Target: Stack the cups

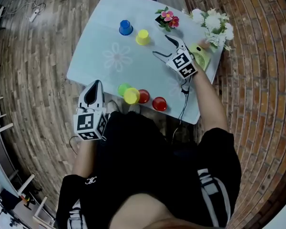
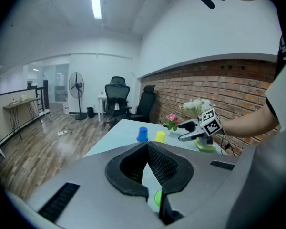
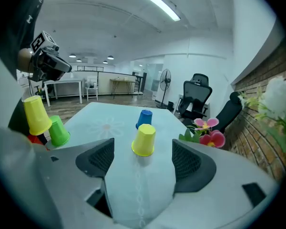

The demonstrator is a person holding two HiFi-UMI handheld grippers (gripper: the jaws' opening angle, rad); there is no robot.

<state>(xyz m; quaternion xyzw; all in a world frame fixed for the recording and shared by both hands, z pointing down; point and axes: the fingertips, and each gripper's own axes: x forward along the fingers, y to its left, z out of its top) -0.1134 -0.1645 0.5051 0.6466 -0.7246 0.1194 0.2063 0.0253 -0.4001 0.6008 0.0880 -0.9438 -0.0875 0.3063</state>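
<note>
Now R gripper [image 1: 160, 45] tilted down, jaws apart facing far yellow cup [image 1: 142, 37]; L gripper [image 1: 96, 83] closed.

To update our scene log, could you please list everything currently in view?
Table: one, pale blue, centre.
Blue cup: one, far side.
Yellow cups: two; one beside blue cup, one at near edge.
Green cup: one, near edge.
Red cups: two, near edge.
Flowers: pink and white bunches, far right corner.
Green gadget: one, right edge.
Chairs: two, black, beyond table.
Fan: one, dark, on floor.
Left hand-held gripper: one, grey, shut, by near edge.
Right hand-held gripper: one, grey, open, facing far yellow cup.
Person: black clothes, bottom.
</note>
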